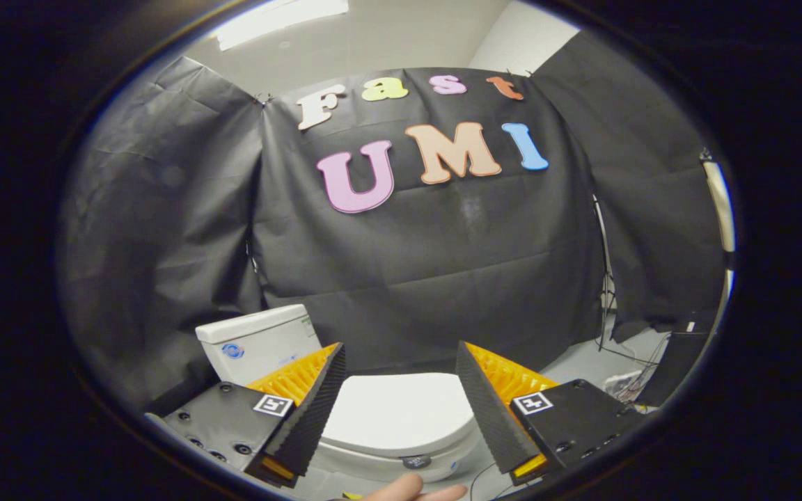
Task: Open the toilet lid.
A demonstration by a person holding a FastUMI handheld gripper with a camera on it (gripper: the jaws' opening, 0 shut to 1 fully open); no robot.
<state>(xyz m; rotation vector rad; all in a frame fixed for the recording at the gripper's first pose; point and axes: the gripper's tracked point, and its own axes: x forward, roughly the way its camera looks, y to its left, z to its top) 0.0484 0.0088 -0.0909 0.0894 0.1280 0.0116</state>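
In the gripper view the claw [401, 362] stands wide open and has nothing in it. The toilet lid [397, 412] lies closed and flat on the bowl, seen between the two fingers and some way below and ahead of them. The tank [256, 341] rises behind it, against the black cloth wall. A fingertip of a person's hand [411, 491] shows below the bowl. I judge the lid to be stiff, smooth plastic, quite light and slippery; the front rim, which overhangs the bowl, looks the best place to hook or pinch it.
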